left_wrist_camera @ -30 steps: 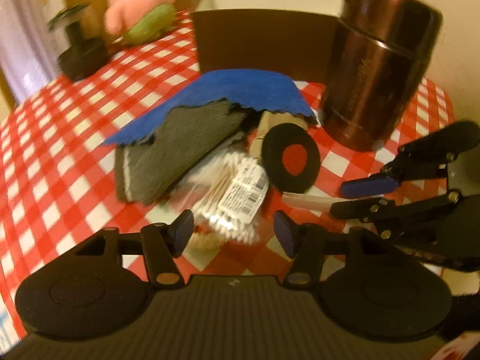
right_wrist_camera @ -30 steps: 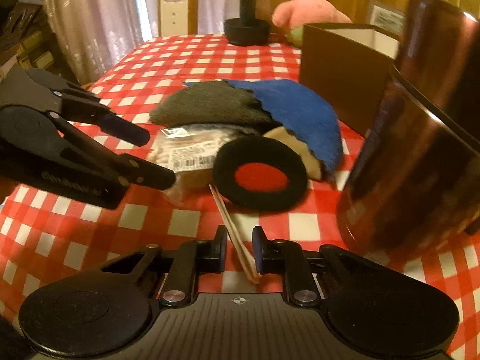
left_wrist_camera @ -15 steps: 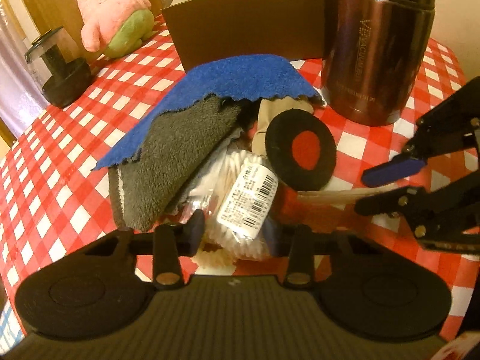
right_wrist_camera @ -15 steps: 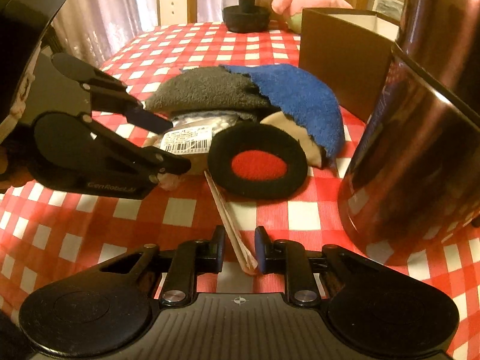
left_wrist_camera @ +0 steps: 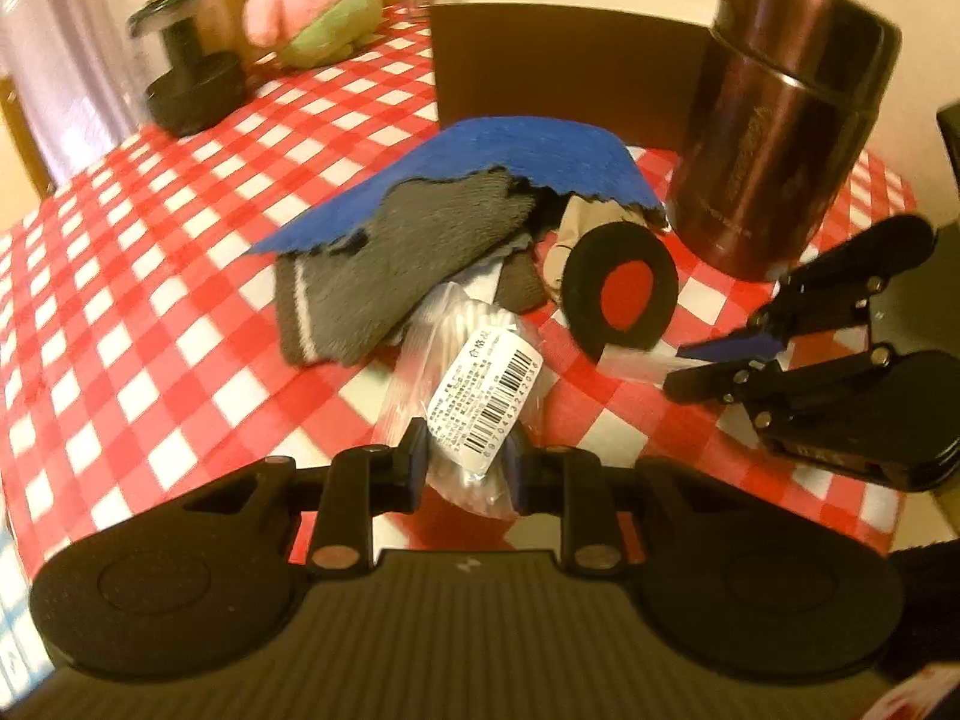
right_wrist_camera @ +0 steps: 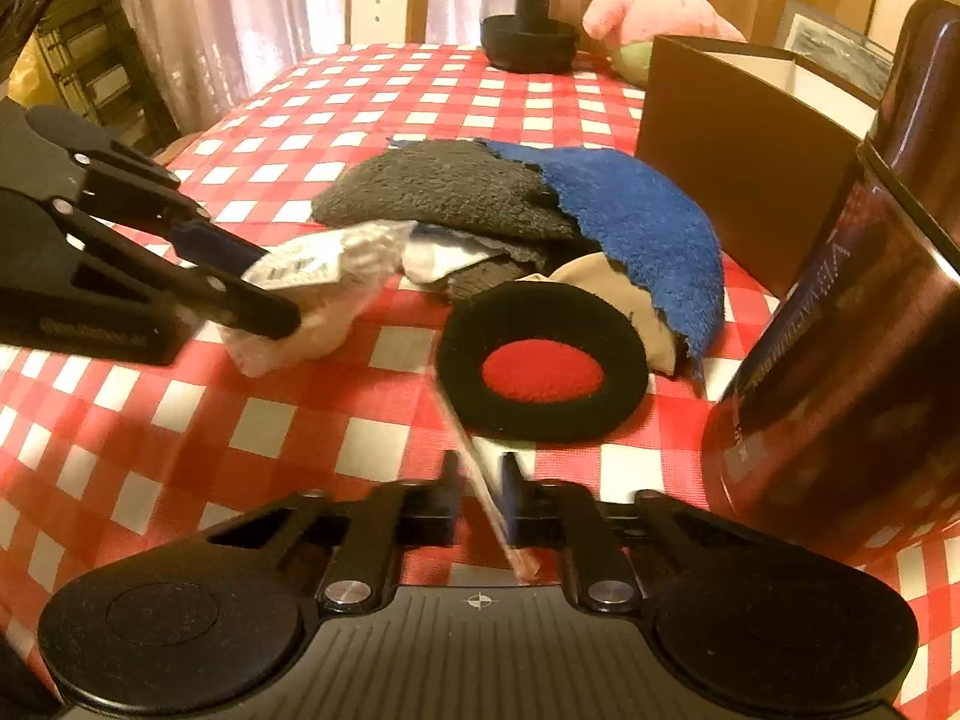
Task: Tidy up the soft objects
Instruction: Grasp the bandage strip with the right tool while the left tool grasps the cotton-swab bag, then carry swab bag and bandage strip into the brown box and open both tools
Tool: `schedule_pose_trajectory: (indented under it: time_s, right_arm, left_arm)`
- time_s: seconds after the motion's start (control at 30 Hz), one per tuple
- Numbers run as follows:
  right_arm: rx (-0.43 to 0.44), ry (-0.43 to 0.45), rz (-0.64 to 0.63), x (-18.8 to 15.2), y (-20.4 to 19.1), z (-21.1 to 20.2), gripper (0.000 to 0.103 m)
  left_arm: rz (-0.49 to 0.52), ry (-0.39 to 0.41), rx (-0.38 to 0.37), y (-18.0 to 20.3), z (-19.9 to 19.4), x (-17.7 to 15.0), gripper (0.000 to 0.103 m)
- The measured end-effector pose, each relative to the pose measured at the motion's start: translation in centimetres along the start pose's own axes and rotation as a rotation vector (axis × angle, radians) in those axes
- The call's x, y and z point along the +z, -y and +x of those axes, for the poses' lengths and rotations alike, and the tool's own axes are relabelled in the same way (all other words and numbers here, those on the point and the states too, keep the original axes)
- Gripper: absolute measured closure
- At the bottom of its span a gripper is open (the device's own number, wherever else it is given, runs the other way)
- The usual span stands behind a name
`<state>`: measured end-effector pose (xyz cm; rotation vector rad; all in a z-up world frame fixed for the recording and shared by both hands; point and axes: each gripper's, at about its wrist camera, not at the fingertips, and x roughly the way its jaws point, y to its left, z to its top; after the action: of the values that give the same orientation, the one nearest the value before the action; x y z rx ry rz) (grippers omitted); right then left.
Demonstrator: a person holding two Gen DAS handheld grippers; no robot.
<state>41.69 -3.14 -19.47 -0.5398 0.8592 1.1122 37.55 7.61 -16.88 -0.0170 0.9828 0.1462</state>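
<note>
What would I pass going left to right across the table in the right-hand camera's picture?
Left tool, closing on a clear plastic bag → grey towel → black pad with a red centre → blue cloth → brown box → dark metal flask.

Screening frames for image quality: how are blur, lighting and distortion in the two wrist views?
Left wrist view: dim, warm light; the dark metal flask and pink plush toy are smeared, the barcoded plastic bag sharper. Right wrist view: the thin stick in the right gripper is motion-blurred; the black ring-shaped pad is crisp. Fisheye bends the red checked tablecloth at the edges in both views.
</note>
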Motion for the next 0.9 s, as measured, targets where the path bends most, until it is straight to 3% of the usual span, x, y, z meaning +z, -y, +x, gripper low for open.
schedule_pose_trajectory:
  time_s: [0.13,0.4,0.9]
  right_arm:
    - [0.018,0.001,0.002,-0.4,-0.2,-0.7,0.1]
    - [0.05,0.032,0.14,-1.3,1.0,-3.9,0.101]
    - [-0.067,0.138,0.385,-5.1,5.7,-13.8,0.101]
  left_arm:
    - [-0.069,0.0,-0.025,-0.9,-1.4,-0.6,0.08]
    - [-0.176,0.026,-0.079,-1.9,-4.0,-1.0,0.08]
    - [-0.101,0.114,-0.151,0.8,-6.6,2.5,0.08]
